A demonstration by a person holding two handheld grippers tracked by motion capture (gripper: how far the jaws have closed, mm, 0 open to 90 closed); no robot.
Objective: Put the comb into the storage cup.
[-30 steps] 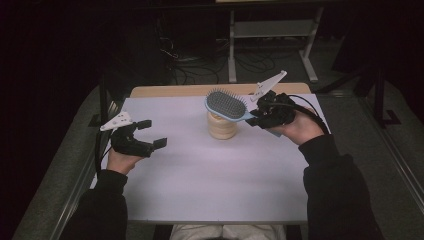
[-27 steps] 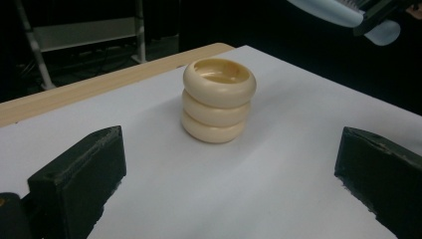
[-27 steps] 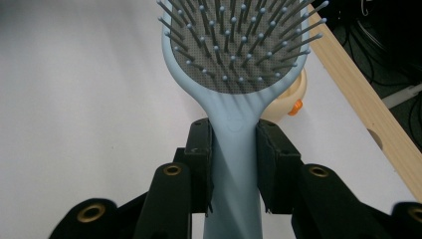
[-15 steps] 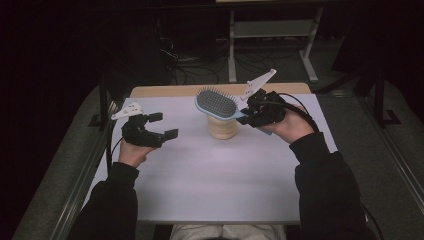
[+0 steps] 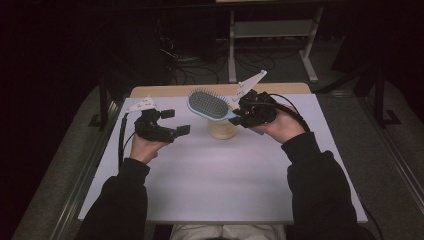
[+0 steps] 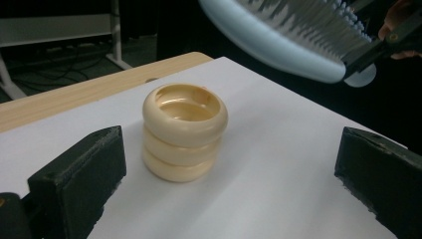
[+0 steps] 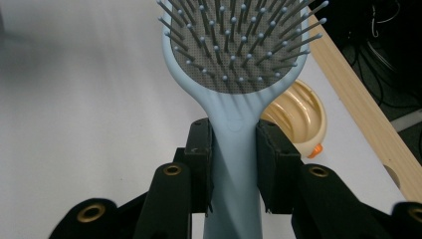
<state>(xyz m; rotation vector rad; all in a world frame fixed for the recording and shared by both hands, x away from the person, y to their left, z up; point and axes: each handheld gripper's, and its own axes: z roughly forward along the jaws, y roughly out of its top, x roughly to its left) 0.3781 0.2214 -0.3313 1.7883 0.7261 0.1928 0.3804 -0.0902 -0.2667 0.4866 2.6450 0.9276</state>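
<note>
Right tool (image 5: 243,116) pinches the hairbrush (image 5: 209,104) handle above the cream cup (image 5: 222,130); left tool (image 5: 175,121) spread wide beside it, touching nothing

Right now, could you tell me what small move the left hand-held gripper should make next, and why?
Probably ease the left hand-held gripper forward around the cream ribbed cup. Its jaws stand open with the cup between and beyond them, while the right hand-held gripper is shut on the pale blue paddle hairbrush above it.
</note>
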